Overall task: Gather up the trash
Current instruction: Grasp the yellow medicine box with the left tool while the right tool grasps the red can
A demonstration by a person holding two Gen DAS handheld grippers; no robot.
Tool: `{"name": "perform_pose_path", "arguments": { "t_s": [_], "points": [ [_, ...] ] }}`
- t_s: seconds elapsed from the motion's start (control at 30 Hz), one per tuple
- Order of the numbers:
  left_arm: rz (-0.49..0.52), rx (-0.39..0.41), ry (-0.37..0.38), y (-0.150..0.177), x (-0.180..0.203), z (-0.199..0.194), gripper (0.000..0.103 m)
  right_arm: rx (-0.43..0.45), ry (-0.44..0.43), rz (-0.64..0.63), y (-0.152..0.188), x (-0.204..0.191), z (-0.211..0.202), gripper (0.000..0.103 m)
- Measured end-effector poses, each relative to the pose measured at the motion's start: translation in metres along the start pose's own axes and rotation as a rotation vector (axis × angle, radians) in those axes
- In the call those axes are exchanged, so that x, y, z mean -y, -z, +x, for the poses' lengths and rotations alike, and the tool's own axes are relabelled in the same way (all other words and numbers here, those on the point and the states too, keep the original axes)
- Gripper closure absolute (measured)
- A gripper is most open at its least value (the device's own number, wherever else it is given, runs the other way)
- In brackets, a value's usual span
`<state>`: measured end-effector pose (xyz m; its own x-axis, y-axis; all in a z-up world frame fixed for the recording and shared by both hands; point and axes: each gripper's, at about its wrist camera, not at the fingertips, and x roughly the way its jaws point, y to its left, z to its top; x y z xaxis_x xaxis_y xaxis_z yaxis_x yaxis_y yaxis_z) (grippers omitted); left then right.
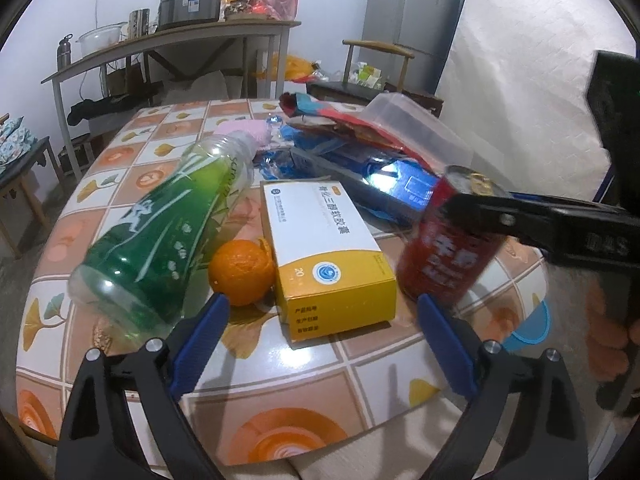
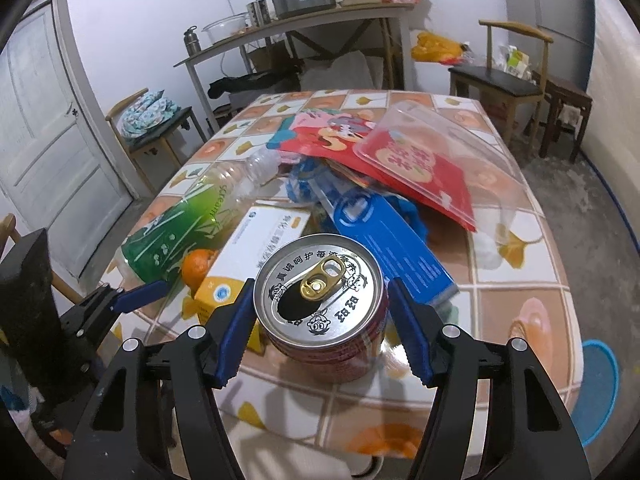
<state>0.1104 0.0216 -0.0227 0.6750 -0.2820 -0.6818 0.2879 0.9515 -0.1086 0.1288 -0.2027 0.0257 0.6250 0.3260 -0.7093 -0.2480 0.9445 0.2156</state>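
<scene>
My right gripper (image 2: 320, 316) brackets the red can (image 2: 324, 304) at the table's (image 2: 520, 300) near edge; jaws narrowed to its sides, left pad touching, right pad seemingly a sliver off, so I call it not yet gripped. Can is opened, likely empty: light, thin-walled, slick, dents easily. Best hold is mid-body, gentle squeeze. My left gripper (image 1: 324, 312) hangs wide open, empty, before the yellow box (image 1: 328, 256) and orange (image 1: 240, 272).
</scene>
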Motion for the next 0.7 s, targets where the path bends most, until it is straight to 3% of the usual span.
{"name": "perform_pose_path", "arguments": {
  "t_s": [0.2,0.33,0.7],
  "points": [
    [-0.019,-0.022,-0.006,-0.001,0.008,0.013,0.014,0.007,0.016,0.038,0.006,0.012,-0.009,0.042],
    [-0.035,-0.050,-0.051,-0.002,0.014,0.023,0.020,0.016,0.019,0.058,0.008,0.019,-0.013,0.042],
    [-0.093,-0.078,-0.080,0.000,0.015,0.036,0.034,0.029,0.010,0.091,0.013,0.032,-0.019,0.042]
  ]
}}
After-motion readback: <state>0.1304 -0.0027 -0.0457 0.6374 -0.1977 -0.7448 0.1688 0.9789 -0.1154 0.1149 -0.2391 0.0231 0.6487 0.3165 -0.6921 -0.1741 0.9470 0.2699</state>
